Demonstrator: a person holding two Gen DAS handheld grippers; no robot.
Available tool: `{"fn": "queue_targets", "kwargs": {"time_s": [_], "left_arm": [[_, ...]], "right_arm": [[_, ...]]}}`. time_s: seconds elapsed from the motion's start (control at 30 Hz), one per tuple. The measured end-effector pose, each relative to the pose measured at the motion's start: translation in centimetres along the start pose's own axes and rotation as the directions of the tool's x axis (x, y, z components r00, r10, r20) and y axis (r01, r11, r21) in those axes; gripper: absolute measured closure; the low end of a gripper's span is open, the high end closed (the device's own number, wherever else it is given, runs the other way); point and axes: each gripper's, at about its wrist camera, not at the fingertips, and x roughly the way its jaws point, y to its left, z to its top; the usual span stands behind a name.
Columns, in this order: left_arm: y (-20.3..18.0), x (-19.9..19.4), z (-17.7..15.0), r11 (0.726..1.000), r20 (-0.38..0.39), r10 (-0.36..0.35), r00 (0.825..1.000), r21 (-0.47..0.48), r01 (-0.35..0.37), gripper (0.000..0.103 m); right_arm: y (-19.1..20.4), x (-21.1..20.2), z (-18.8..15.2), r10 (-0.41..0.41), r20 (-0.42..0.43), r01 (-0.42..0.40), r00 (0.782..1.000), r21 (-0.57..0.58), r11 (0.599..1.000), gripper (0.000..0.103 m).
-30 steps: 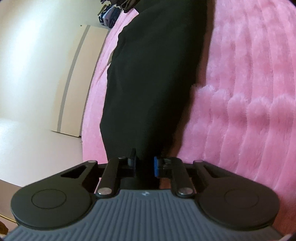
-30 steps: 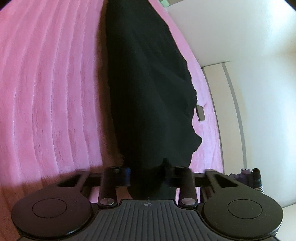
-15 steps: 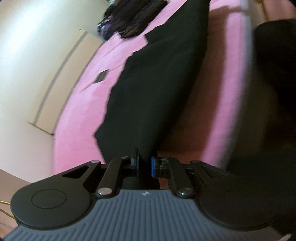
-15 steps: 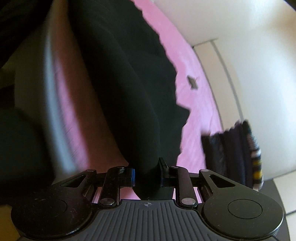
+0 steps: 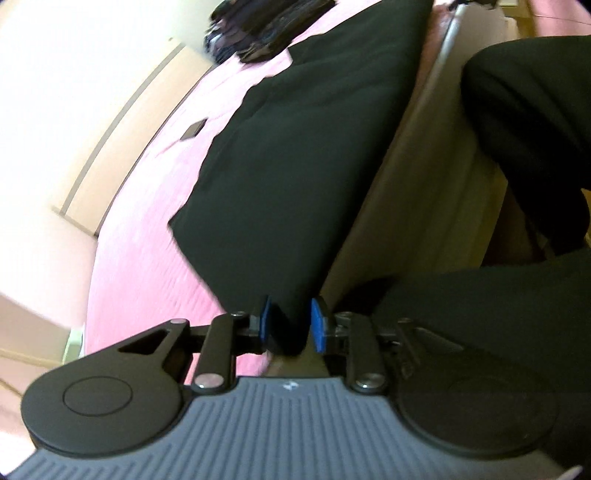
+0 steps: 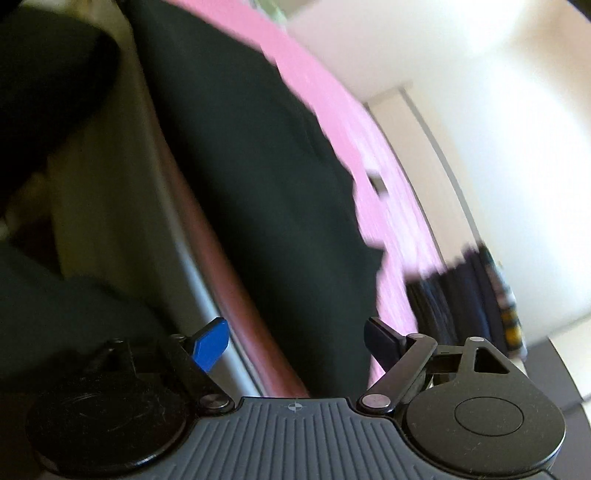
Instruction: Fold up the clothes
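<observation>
A black garment lies along the near edge of a pink fleece bed cover; it also shows in the right wrist view. My left gripper has its blue pads close together with the garment's edge between them. My right gripper is open, its blue fingertips spread wide, with the garment's edge lying between them, ungripped.
A pile of dark folded clothes sits at the far end of the bed and shows in the right wrist view. The bed frame edge runs beside the garment. The person's dark-clad legs are close. A small grey tag lies on the cover.
Both grippers swung down toward the bed edge, dragging the garment there. The right gripper opened and let go of the garment. The left jaws parted slightly.
</observation>
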Motion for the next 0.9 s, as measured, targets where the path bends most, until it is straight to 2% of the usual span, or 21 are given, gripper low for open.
{"fn": "queue_targets", "kwargs": {"time_s": [0.07, 0.17, 0.33, 0.43, 0.5, 0.53, 0.57, 0.6, 0.63, 0.7, 0.8, 0.9], "left_arm": [[0.2, -0.3, -0.6, 1.000, -0.010, 0.000, 1.000, -0.028, -0.001, 0.082], [0.6, -0.8, -1.4, 0.998, -0.023, 0.001, 1.000, -0.070, -0.003, 0.082], [1.6, -1.8, -3.1, 0.993, -0.021, 0.024, 0.999, -0.115, -0.026, 0.079], [2.8, -2.2, -4.1, 0.988, -0.018, 0.045, 0.999, -0.144, -0.047, 0.071], [3.4, -2.1, -4.8, 0.987, -0.015, 0.055, 0.998, -0.153, -0.057, 0.068], [3.7, -2.0, -5.1, 0.986, -0.013, 0.061, 0.998, -0.154, -0.062, 0.064], [4.0, -1.8, -5.4, 0.986, -0.009, 0.066, 0.998, -0.154, -0.066, 0.058], [4.3, -1.5, -5.7, 0.986, -0.002, 0.068, 0.998, -0.153, -0.068, 0.054], [4.5, -1.2, -6.0, 0.986, 0.006, 0.069, 0.998, -0.150, -0.067, 0.048], [4.9, -0.8, -6.5, 0.989, 0.024, 0.072, 0.997, -0.134, -0.068, 0.038], [5.7, 0.5, -6.5, 0.995, 0.057, 0.063, 0.996, -0.080, -0.058, 0.037], [6.9, 1.9, -5.4, 0.998, 0.113, 0.064, 0.992, -0.014, -0.062, 0.033]], "right_arm": [[0.7, -0.4, 2.6, 0.040, 0.079, -0.041, 0.996, 0.015, 0.999, 0.021], [1.4, 0.2, 6.9, 0.124, 0.186, -0.130, 0.975, 0.016, 0.991, 0.021], [4.3, 1.9, 14.7, 0.304, 0.313, -0.279, 0.900, -0.123, 0.953, 0.021], [6.5, 3.1, 18.3, 0.369, 0.333, -0.305, 0.868, -0.229, 0.924, 0.021], [8.4, 4.1, 20.2, 0.395, 0.313, -0.312, 0.864, -0.282, 0.907, 0.021], [8.7, 4.6, 20.9, 0.396, 0.307, -0.312, 0.865, -0.290, 0.905, 0.021], [9.1, 5.2, 21.5, 0.398, 0.302, -0.311, 0.867, -0.298, 0.903, 0.035], [9.4, 5.4, 22.0, 0.409, 0.287, -0.328, 0.866, -0.292, 0.898, 0.072], [9.4, 5.7, 22.6, 0.407, 0.275, -0.336, 0.871, -0.270, 0.902, 0.083], [7.9, 5.4, 22.9, 0.416, 0.297, -0.379, 0.859, -0.176, 0.908, 0.089], [3.4, 4.0, 22.1, 0.369, 0.389, -0.421, 0.844, 0.057, 0.905, 0.090], [-1.6, 3.9, 20.0, 0.297, 0.439, -0.460, 0.848, 0.331, 0.824, 0.090]]}}
